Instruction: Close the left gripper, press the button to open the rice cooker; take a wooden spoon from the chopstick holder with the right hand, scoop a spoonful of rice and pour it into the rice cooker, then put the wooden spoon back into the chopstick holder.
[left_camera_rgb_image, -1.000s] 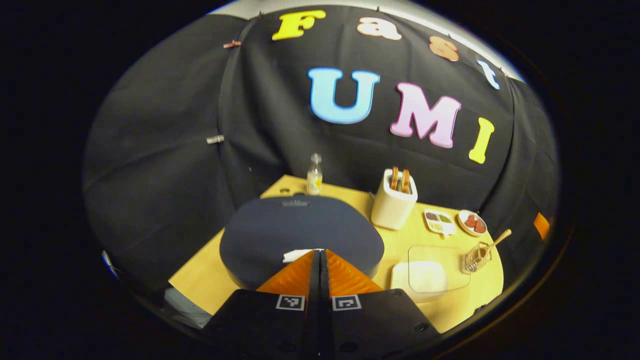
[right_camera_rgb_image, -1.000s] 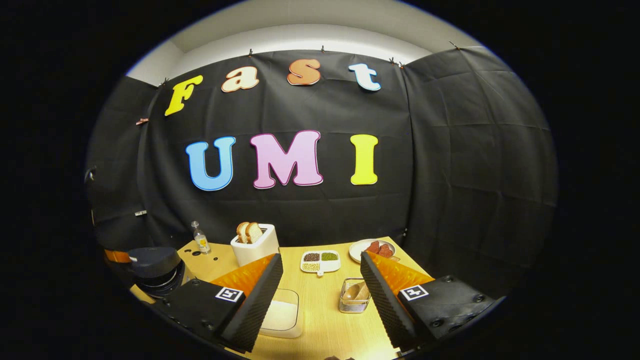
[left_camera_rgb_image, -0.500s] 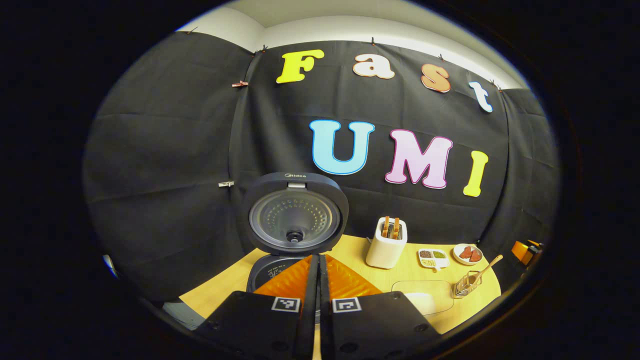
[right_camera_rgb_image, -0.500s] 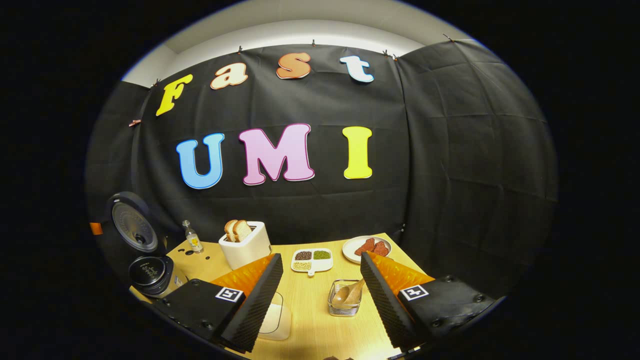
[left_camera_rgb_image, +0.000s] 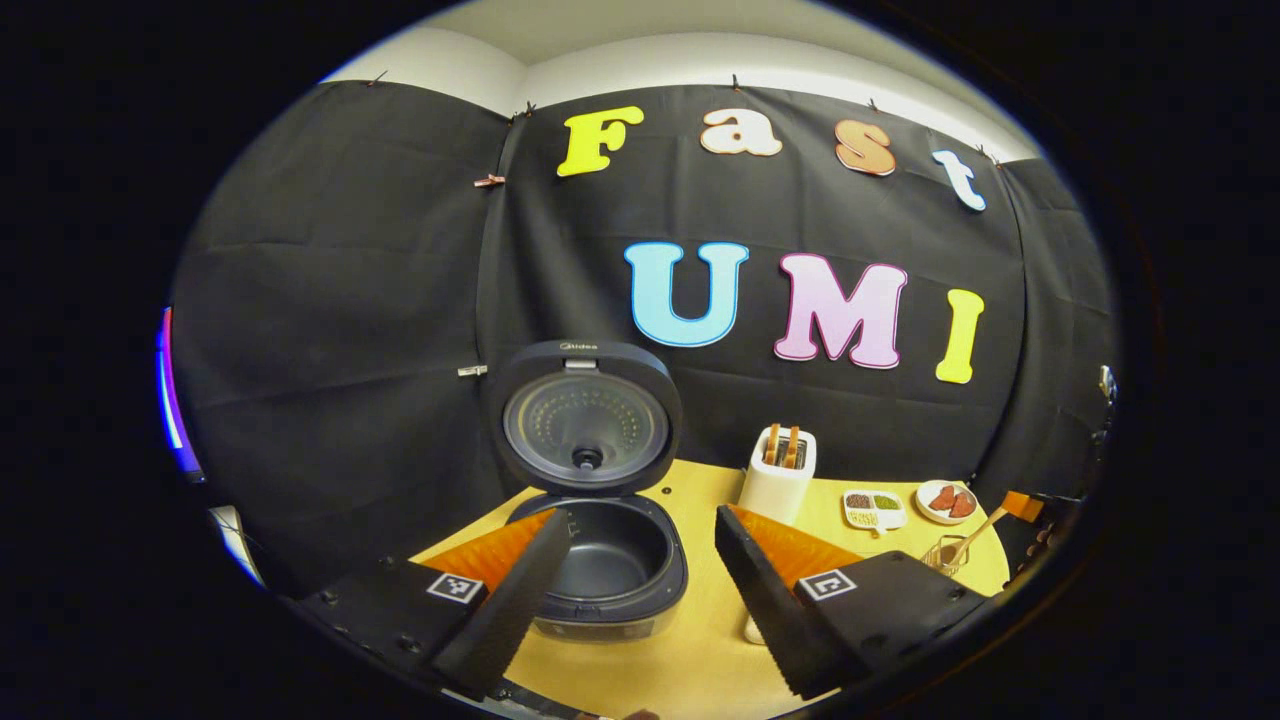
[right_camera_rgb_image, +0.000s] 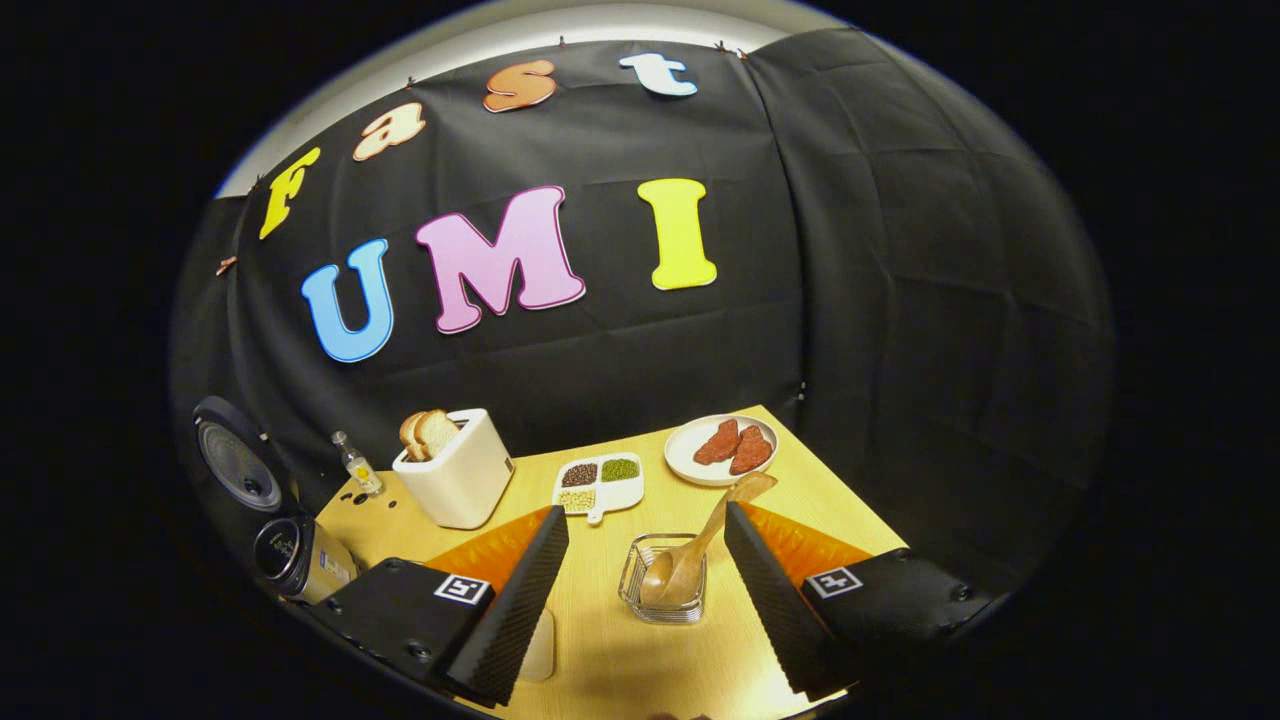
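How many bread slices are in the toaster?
2. Both slices stand upright, side by side, in the white toaster at the back of the table: one nearer the cooker side, the other beside it. None elsewhere that I can see.

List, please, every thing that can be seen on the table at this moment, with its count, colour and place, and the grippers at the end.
rice cooker: 1, dark, left end of the table, lid standing open, pot looks empty
glass bottle: 1, clear, at the back between cooker and toaster
toaster: 1, white, two bread slices in it, back middle
divided dish: 1, white, holds dark, green and pale grains, right of the toaster
plate: 1, white, red slices on it, back right
chopstick holder: 1, clear, near front
wooden spoon: 1, light brown, leaning in the holder
rice container: 1, whitish, front, mostly hidden
table: 1, light wood
left gripper: fingers apart, facing the cooker
right gripper: fingers apart, holder between them, not touching
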